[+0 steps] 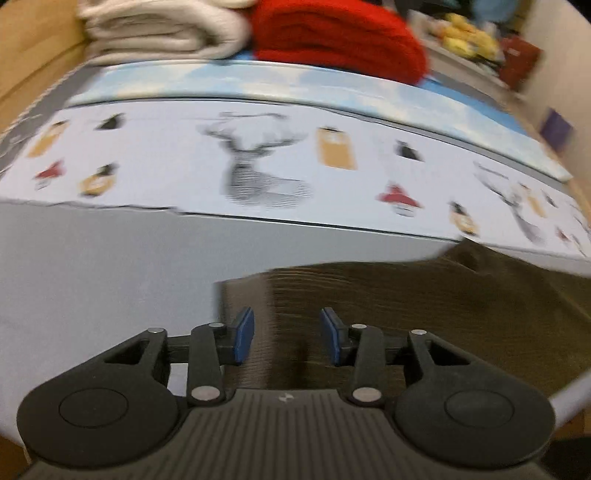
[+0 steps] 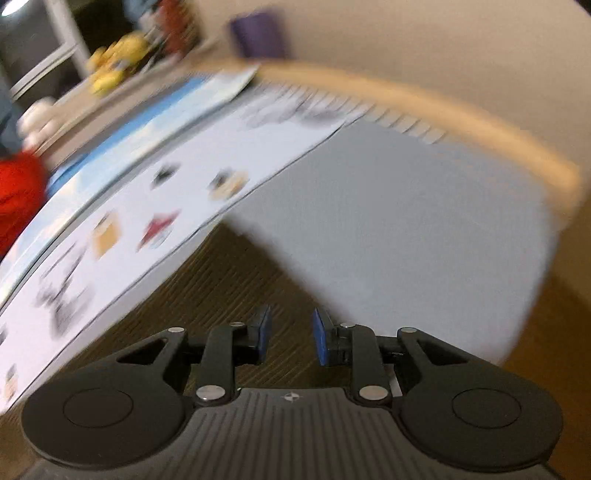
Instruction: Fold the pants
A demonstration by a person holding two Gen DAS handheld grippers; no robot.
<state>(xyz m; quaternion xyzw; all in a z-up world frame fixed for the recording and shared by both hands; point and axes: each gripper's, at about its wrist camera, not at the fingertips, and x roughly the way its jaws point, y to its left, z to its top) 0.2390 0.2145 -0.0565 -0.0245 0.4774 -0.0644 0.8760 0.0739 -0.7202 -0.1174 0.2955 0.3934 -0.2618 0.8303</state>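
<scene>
Hovering at the lower middle of its own view, the left gripper (image 1: 287, 341) has its blue pads parted with nothing between them, above the dark brown ribbed pants (image 1: 424, 314) that fill the lower right, while a folded cream cloth (image 1: 162, 33) and a red knit (image 1: 340, 40) sit along the top beyond the printed sheet (image 1: 258, 162). Over in the right wrist view, the right gripper (image 2: 290, 334) also stands parted and empty, narrower than the left, with the pants lying under it from lower left to centre beside the pale grey surface (image 2: 406, 236).
</scene>
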